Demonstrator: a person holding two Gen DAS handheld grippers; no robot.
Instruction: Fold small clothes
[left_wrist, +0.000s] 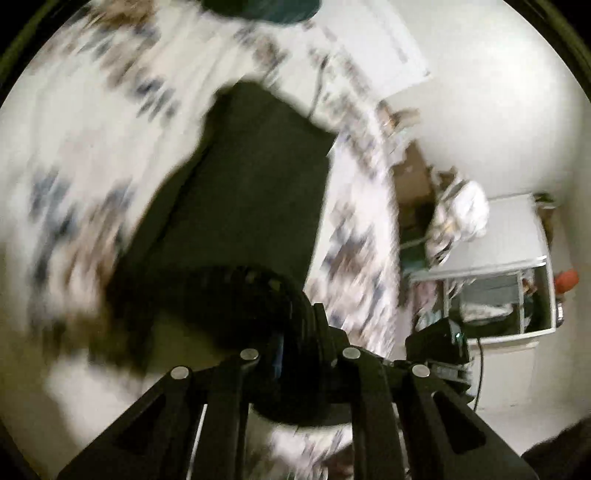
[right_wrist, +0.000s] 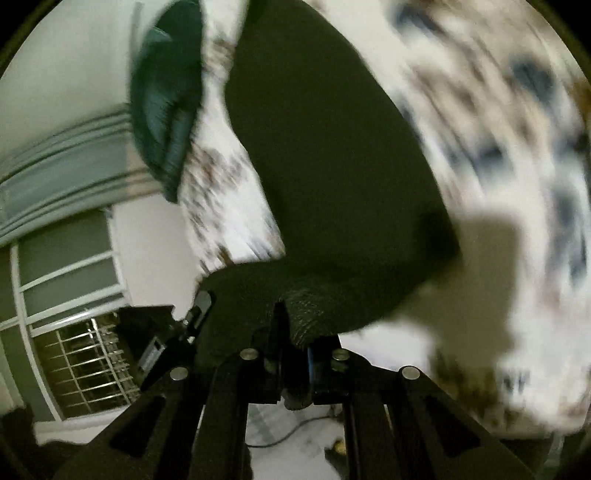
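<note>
A dark, almost black garment (left_wrist: 243, 192) stretches over a patterned white bedsheet (left_wrist: 81, 147). My left gripper (left_wrist: 295, 332) is shut on a bunched edge of the dark garment, and the cloth runs away from it up the view. My right gripper (right_wrist: 291, 328) is shut on another edge of the same garment (right_wrist: 325, 155), whose knit rim folds over the fingers. Both views are blurred by motion. A dark green cloth (right_wrist: 166, 96) lies at the far end of the bed; it also shows in the left wrist view (left_wrist: 262, 9).
The bedsheet (right_wrist: 498, 147) has blue and brown prints. White walls (left_wrist: 480, 92) surround the bed. An open white cabinet (left_wrist: 509, 288) and a white bundle (left_wrist: 461, 218) stand right of the bed. A barred window (right_wrist: 85, 365) is at the lower left. A cable (right_wrist: 291, 432) lies on the floor.
</note>
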